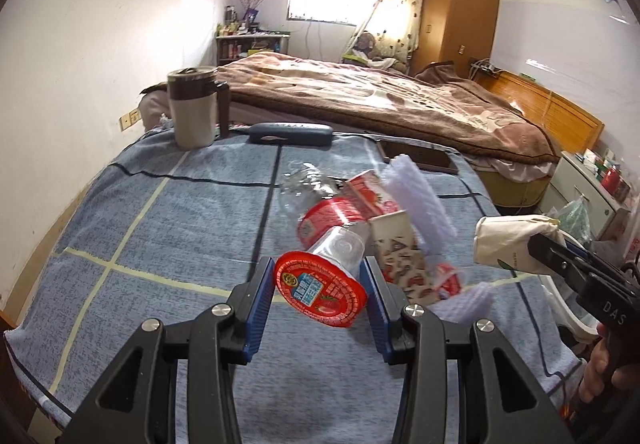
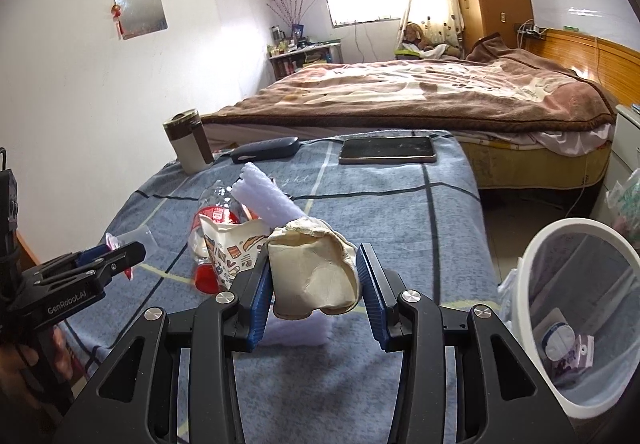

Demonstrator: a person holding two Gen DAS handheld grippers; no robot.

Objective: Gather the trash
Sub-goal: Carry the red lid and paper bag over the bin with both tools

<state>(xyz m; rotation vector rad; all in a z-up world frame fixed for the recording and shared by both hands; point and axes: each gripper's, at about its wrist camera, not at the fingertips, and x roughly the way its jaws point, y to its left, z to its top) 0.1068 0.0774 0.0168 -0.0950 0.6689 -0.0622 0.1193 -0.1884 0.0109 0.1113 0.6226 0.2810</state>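
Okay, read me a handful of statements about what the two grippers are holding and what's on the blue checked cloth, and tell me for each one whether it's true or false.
1. The left gripper grips a clear plastic cup with a red lid. True.
2. The right gripper is empty. False: it grips a crumpled cream paper cup.
3. The white mesh bin already holds some trash. True.
4. The phone lies inside the bin. False: it lies flat on the blue checked cloth, near the far edge.
5. The lidded mug lies tipped on its side. False: it stands upright at the cloth's far left corner.
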